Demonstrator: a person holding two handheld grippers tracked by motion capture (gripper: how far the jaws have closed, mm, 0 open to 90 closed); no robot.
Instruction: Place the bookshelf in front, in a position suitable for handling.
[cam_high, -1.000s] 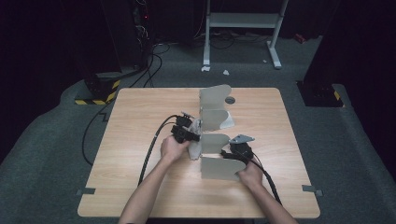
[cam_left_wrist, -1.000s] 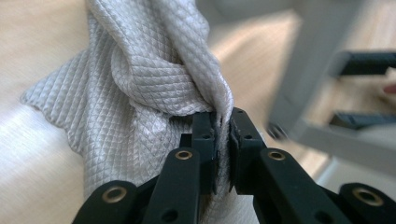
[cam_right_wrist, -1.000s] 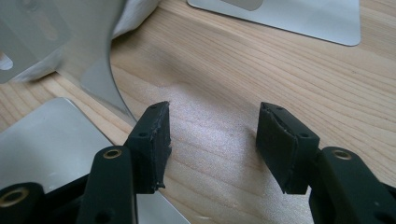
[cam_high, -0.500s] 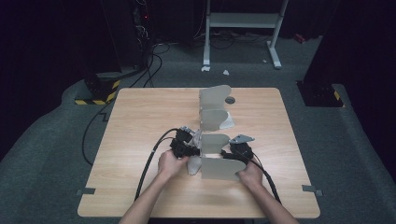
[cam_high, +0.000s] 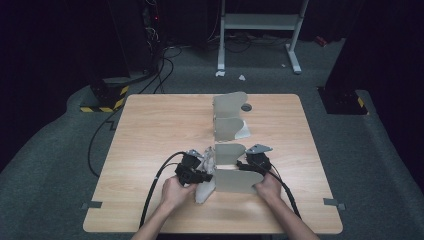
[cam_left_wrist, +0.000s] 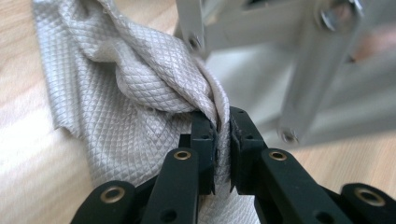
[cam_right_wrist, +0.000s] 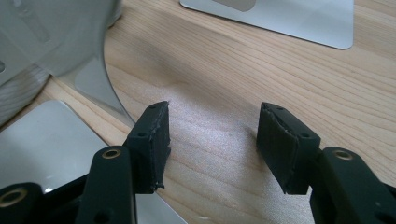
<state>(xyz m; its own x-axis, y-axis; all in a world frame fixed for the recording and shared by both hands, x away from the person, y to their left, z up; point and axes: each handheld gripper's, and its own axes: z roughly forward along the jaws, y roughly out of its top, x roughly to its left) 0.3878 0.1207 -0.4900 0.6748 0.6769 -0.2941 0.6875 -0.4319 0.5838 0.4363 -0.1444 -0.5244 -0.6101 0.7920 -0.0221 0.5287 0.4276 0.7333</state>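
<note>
A grey quilted cloth (cam_left_wrist: 140, 88) is being pinched by the left hand-held gripper (cam_left_wrist: 223, 135), jaws clamped on a bunched fold, beside the near metal stand (cam_high: 235, 177) on the bench (cam_high: 150, 125). The right hand-held gripper (cam_right_wrist: 212, 140) is being held apart and empty over bare wood. The wiping is judged unfinished, the far stand (cam_high: 227, 117) not yet being reached.

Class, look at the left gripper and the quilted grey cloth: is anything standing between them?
Nothing visible does. The left gripper is already shut on a bunched fold of the quilted grey cloth, right beside the metal rack. The right gripper is open over bare wood.
</note>
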